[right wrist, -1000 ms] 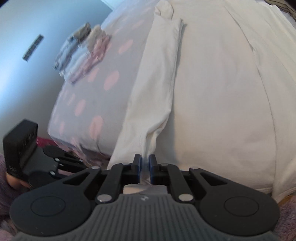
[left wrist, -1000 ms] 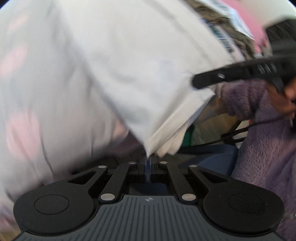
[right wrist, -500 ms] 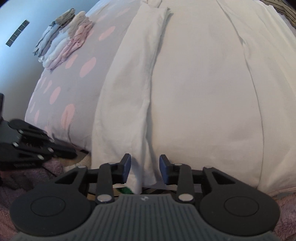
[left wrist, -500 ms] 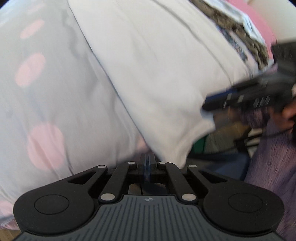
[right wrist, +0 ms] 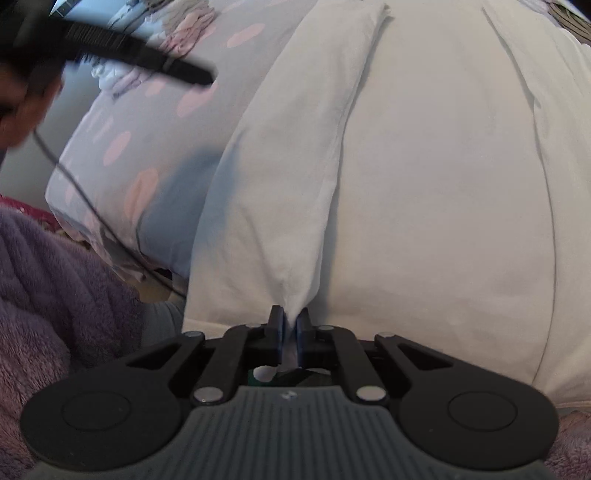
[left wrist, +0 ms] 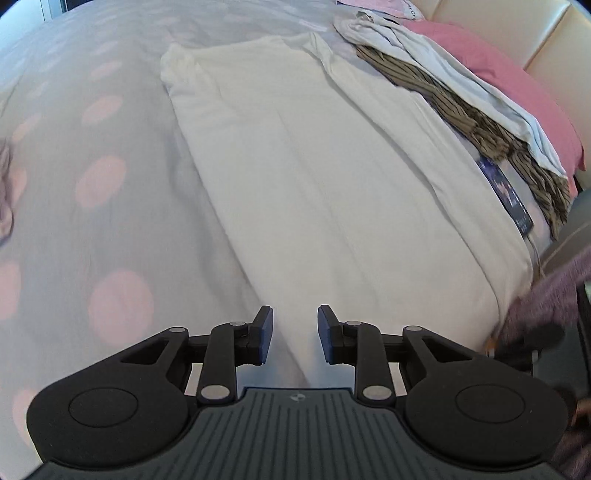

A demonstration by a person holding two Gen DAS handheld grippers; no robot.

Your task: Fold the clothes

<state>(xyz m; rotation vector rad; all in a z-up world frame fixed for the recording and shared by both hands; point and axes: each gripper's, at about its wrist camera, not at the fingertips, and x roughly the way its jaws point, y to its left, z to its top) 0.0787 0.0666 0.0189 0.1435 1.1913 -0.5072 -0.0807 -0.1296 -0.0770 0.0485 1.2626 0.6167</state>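
A long white garment [left wrist: 314,166] lies folded lengthwise on the bed, its left side doubled over as a narrow strip [right wrist: 295,166]. My left gripper [left wrist: 295,317] hovers above the strip's near end with its jaws opening and nothing pinched between them. One of its black fingers [right wrist: 177,68] shows blurred at the top left of the right wrist view. My right gripper [right wrist: 290,319] is closing at the near edge of the white garment [right wrist: 424,184], and its pads pinch a small raised fold of the cloth.
The bedspread [left wrist: 92,184] is grey with pink dots. To the right lie a brown striped garment [left wrist: 461,110], a pale garment [left wrist: 443,62] and a pink pillow [left wrist: 517,74]. A stack of folded clothes [right wrist: 184,33] sits far left. A purple fleece sleeve [right wrist: 55,295] and a cable [right wrist: 74,184] hang near the bed's edge.
The left gripper let go of the white cloth, opened and rose; the cloth now lies flat. The right gripper opened briefly, then closed on a fold at the near edge.
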